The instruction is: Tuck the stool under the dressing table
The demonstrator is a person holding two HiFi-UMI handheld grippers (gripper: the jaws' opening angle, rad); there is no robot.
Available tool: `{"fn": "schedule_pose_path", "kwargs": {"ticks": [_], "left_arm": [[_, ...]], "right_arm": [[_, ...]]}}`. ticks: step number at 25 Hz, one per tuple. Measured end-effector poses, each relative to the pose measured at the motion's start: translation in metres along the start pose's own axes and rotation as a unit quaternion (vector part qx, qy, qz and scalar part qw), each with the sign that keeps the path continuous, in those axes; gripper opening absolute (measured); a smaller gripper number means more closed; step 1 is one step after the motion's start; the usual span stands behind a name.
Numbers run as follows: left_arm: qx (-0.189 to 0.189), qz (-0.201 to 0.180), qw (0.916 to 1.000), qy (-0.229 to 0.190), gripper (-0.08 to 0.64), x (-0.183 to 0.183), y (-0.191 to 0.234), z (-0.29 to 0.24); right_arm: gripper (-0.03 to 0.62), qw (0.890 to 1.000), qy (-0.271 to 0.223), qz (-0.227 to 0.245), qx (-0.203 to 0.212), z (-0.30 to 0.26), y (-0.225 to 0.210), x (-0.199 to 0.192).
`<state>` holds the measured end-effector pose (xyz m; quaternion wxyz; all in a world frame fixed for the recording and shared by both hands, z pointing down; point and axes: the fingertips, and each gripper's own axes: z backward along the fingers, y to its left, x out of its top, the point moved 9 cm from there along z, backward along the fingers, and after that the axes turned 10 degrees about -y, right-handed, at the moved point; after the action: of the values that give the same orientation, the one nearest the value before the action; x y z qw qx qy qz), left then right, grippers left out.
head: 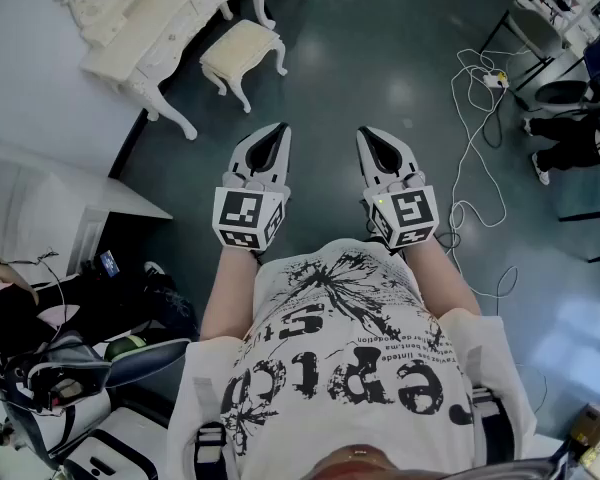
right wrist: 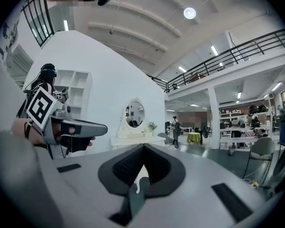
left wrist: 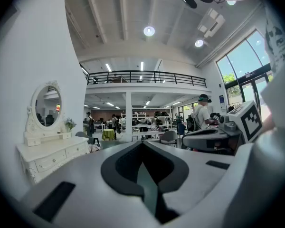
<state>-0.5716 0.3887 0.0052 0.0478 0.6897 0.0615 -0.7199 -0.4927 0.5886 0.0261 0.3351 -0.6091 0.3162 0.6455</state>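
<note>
Flooring (head: 380,58), dark and glossy, is taking up most of the head view. The white dressing table (head: 145,38) is standing at its upper left against the wall, with its length running diagonally from lower left to upper right. The stool (head: 242,50) is standing in front of it on the open floor, not yet under the top, near the table's front leg but apart from it. Its cushioned seat is looking slightly oblong, and the long axis seems to be lying roughly parallel to the table's front, though the steep angle is making that hard to settle. From the grippers the stool is lying ahead and to the left, well apart, with the table beyond it on the same diagonal. By my judgement, the push will be going forward and leftward. The left gripper (head: 277,133) is hovering nearer the stool than the right gripper (head: 367,136), and both are pointing forward, side by side in front of the person's torso. In each gripper view the jaws are pressing together with nothing between them. The oval mirror (left wrist: 47,106) on the table is showing ahead in both gripper views, while the stool is not appearing in either.
</note>
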Motion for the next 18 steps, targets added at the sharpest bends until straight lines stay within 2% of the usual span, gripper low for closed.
{"fn": "schedule_pose_path", "kwargs": {"ticks": [9,12,18], "left_arm": [[0.001,0.005,1.0,-0.002,0.017,-0.005,-0.003,0.0],[0.004,0.01,0.9999,-0.002,0.017,-0.004,-0.009,0.0],[0.015,0.023,0.9995,0.013,0.017,-0.019,0.005,-0.004]], "right_arm": [[0.017,1.0,0.006,-0.001,0.012,0.004,0.002,-0.004],[0.017,1.0,0.01,-0.008,0.003,0.009,-0.004,-0.004],[0.017,0.998,0.05,-0.023,-0.013,-0.011,-0.013,-0.02]]}}
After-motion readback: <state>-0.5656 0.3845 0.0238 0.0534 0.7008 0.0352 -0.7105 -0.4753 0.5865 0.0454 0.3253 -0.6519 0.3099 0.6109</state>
